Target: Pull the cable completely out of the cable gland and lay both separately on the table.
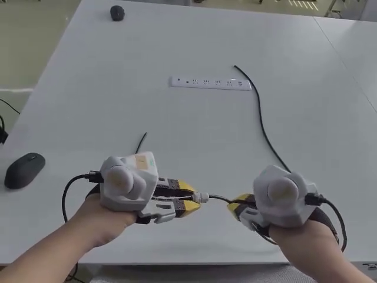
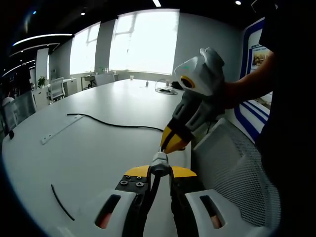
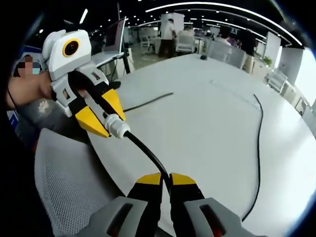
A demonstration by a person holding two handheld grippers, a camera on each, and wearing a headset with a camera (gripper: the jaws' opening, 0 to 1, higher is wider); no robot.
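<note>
The white cable gland [image 1: 201, 197] sits between the yellow tips of my left gripper [image 1: 188, 198], which is shut on it above the table's near edge. A black cable [image 1: 221, 199] runs out of the gland to the right into my right gripper [image 1: 238, 207], which is shut on the cable a short way from the gland. In the left gripper view the gland [image 2: 159, 163] stands at my left gripper's [image 2: 158, 173] tips, facing the right gripper [image 2: 173, 142]. The right gripper view has the cable [image 3: 145, 150] rising from my right gripper [image 3: 165, 179] to the gland [image 3: 118, 128].
A white power strip [image 1: 211, 83] lies mid-table, its black cord [image 1: 262, 121] trailing toward the near right. A short loose black wire [image 1: 141, 141] lies left of centre. A dark mouse [image 1: 25, 170] sits at the left edge, another dark object [image 1: 117, 12] far back.
</note>
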